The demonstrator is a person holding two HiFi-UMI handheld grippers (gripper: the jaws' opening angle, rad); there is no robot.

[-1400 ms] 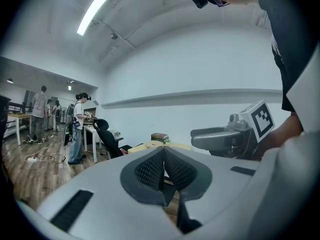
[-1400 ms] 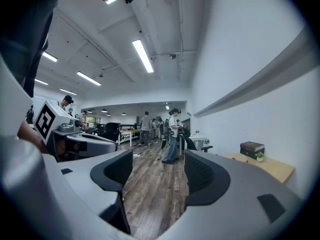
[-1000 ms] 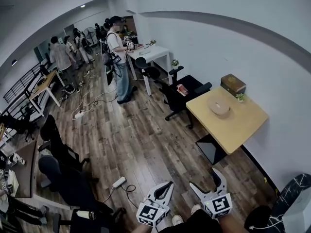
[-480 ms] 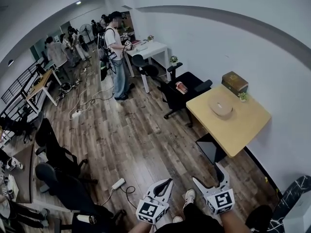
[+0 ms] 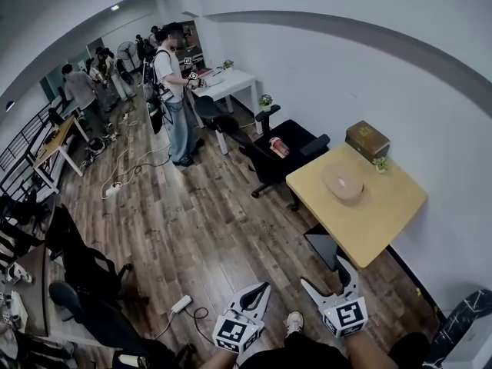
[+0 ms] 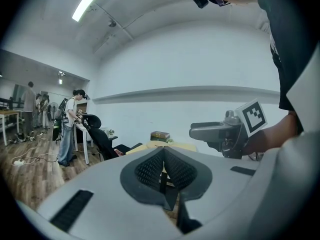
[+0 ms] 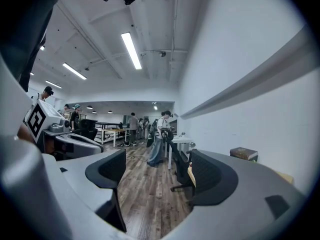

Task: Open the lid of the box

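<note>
One yellow table [image 5: 375, 215] stood ahead and to the right against the wall. The box [image 5: 367, 139] sat on its far corner, apparently closed, well apart from both grippers. The right gripper [image 5: 320, 270], jaws apart and empty, was nearer. The left gripper [image 5: 262, 289] had its jaws together on nothing.

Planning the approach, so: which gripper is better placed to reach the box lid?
Right, probably: the right gripper is nearer the box, its fingers apart, while the left gripper is shut and farther over. Both are far from the table.
</note>
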